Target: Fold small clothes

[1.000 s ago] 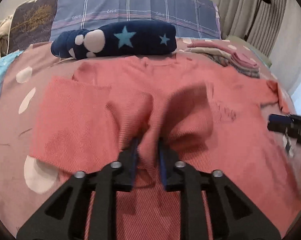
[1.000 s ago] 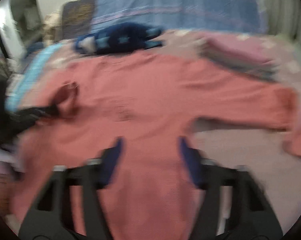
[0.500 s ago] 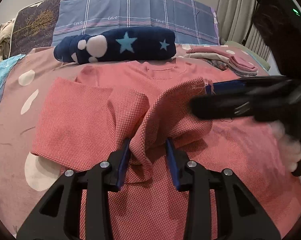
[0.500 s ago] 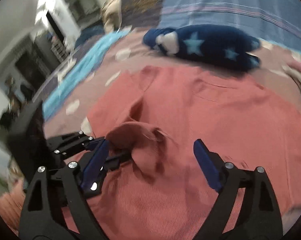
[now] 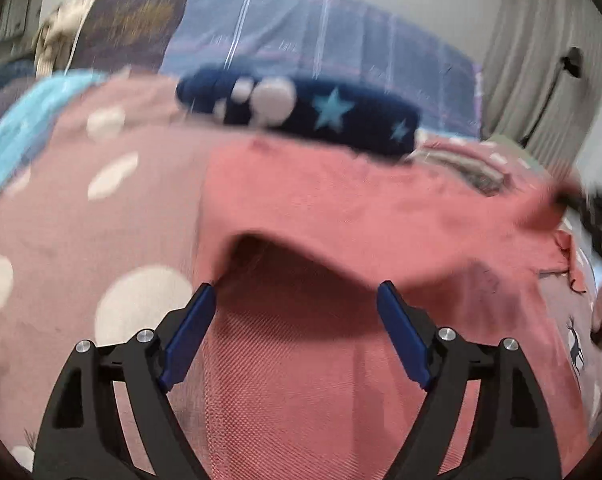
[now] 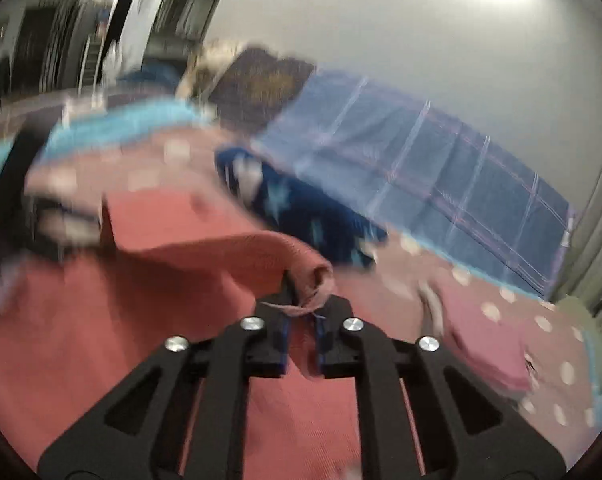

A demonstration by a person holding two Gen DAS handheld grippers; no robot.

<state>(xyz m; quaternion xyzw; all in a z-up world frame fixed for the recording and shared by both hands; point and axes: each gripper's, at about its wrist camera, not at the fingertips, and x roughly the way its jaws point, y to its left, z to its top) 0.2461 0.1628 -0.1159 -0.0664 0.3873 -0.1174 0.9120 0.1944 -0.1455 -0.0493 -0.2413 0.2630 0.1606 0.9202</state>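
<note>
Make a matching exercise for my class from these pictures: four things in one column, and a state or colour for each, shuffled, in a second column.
Things:
1. left tongs
2. right tongs
3. star cushion
4. bedspread

States or colours:
A. dusty pink with white spots
B. open, holding nothing
C. navy
D. shut on the red shirt

Pairs: 1-B, 2-D, 3-C, 4-A
</note>
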